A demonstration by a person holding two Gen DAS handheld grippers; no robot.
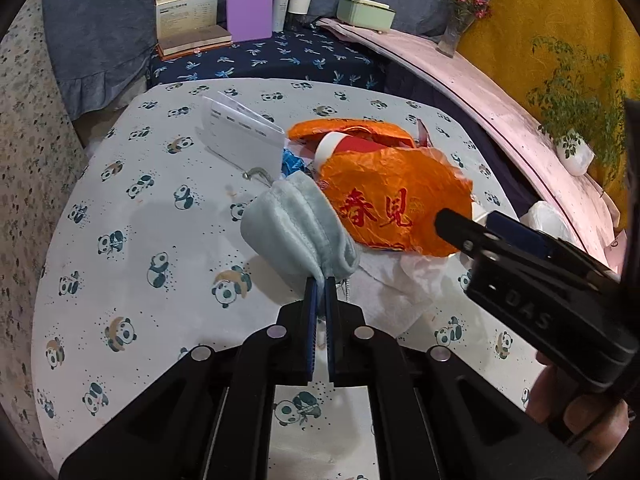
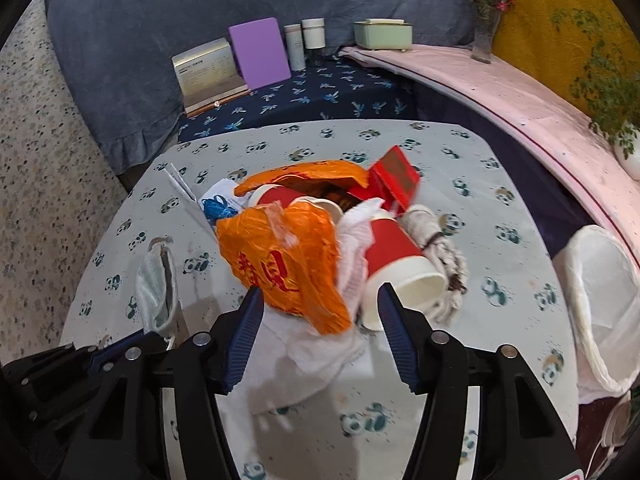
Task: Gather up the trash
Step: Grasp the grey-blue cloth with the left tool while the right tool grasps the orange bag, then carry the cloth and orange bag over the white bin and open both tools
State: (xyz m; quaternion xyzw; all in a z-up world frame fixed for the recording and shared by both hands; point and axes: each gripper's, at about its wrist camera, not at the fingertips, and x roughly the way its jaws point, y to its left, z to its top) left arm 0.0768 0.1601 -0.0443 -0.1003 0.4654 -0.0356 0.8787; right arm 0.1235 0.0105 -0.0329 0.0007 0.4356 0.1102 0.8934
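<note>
Pouch [image 1: 298, 224] pinched in L tool [image 1: 320, 284]; R tool [image 2: 320, 300] agape over orange bag [image 2: 288, 264].

Things at the back, behind the worktop

The worktop [image 2: 120, 264] has a cloth with little pandas on it. Behind it, on a dark blue cloth with a leafy print [image 2: 320, 96], stand a purple board [image 2: 260, 54], a shiny box [image 2: 206, 70] and two white jars [image 2: 306, 40]. A pale green box [image 2: 382, 34] sits on a pink shelf [image 2: 500, 92], near a vase of pink flowers [image 2: 486, 20] and a leafy green plant [image 1: 576, 84].
</note>
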